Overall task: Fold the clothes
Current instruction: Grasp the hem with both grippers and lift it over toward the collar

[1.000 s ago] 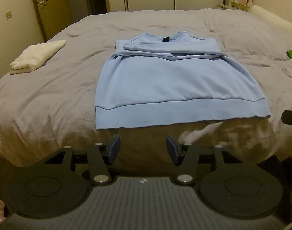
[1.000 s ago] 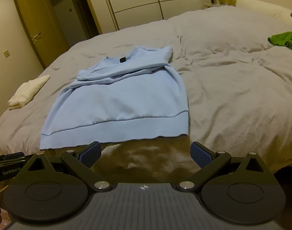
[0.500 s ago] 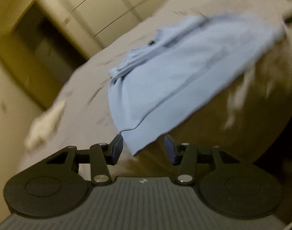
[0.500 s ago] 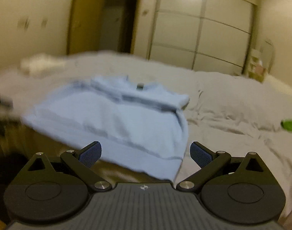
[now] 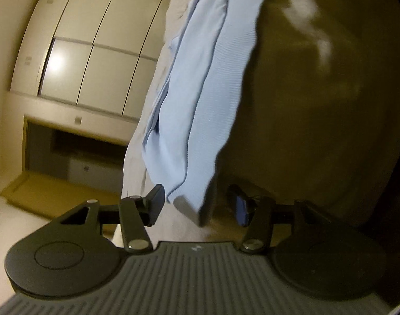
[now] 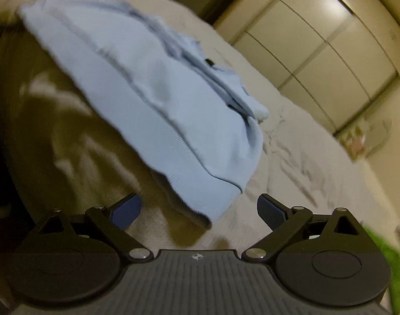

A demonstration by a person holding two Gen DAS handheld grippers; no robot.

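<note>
Blue sweater (image 6: 152,105) on grey bed (image 6: 305,162) (wardrobe (image 5: 95,52) behind), both grippers' fingers spread, holding nothing

Warm, dim room light is tinting both my views yellow. Glare is blooming on the glossy cream wardrobe doors (image 5: 68,60). The draped side of the grey-beige bed cover (image 5: 318,105) is sinking into shadow. Motion blur is smearing the pale blue knit sweatshirt (image 6: 147,92), and fisheye curvature is bending my edges.
</note>
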